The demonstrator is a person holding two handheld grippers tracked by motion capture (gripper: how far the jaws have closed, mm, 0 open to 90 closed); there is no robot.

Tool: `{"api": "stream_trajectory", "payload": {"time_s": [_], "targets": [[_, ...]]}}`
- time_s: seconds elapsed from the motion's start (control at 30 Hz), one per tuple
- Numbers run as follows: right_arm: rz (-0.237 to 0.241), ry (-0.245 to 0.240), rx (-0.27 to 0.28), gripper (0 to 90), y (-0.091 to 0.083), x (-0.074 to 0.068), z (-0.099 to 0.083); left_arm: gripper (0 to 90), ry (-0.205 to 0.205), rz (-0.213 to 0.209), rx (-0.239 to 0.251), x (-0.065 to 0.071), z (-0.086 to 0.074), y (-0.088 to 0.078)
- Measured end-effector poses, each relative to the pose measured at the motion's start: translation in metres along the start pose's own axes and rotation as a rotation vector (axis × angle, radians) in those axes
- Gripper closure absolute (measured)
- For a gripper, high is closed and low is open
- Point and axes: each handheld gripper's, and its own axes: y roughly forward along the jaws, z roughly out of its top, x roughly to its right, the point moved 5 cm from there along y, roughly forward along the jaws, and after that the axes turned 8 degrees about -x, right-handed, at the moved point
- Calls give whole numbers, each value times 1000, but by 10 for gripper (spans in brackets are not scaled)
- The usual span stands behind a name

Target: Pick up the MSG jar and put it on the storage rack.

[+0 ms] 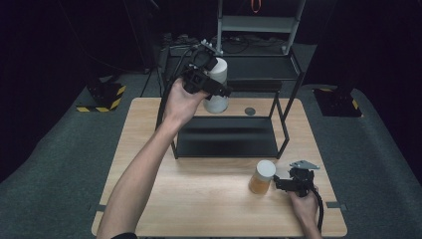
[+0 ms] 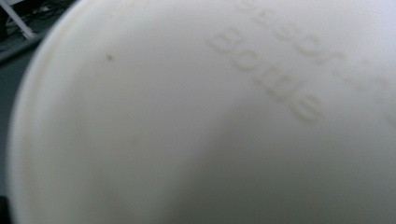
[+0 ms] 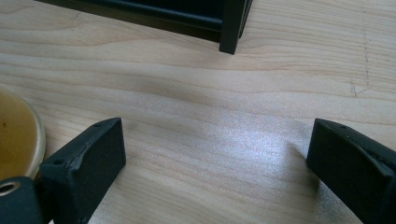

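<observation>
My left gripper (image 1: 214, 83) is shut on a white cylindrical bottle (image 1: 217, 103) and holds it in the air above the table's far side, by the left rear post of the black rack (image 1: 226, 137). Close up in the left gripper view, the bottle's white surface (image 2: 187, 121) bears faint raised lettering. My right gripper (image 1: 283, 181) rests low at the table's near right with its jaws wide apart and only bare wood between them (image 3: 215, 158). Just to its left stands an amber jar (image 1: 262, 178) with a white lid, apart from the fingers; its edge (image 3: 16, 135) is at the left of the right gripper view.
The wooden table (image 1: 199, 204) carries the black two-level rack at its middle and back; one rack foot (image 3: 232, 25) stands ahead of the right gripper. A small grey disc (image 1: 250, 111) lies on the table behind the rack's lower shelf. Dark floor surrounds the table.
</observation>
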Motion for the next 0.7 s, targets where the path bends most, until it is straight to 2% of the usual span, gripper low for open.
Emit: {"api": "stream_trajectory", "payload": {"time_s": [0.13,0.23,0.33,0.53,0.67,0.7], "targets": [[0,0,0,38,0,0,0,324,-11,-5,4,-5,9,-8],[0,0,0,38,0,0,0,324,-23,15,-14,-7,25,-16],[0,0,0,38,0,0,0,324,-34,28,-11,-9,31,-19],[0,0,0,38,0,0,0,325,-72,104,12,-12,44,-20],[0,0,0,38,0,0,0,324,-89,141,1,-14,49,-16],[0,0,0,38,0,0,0,324,-100,168,-3,-15,51,-13]]}}
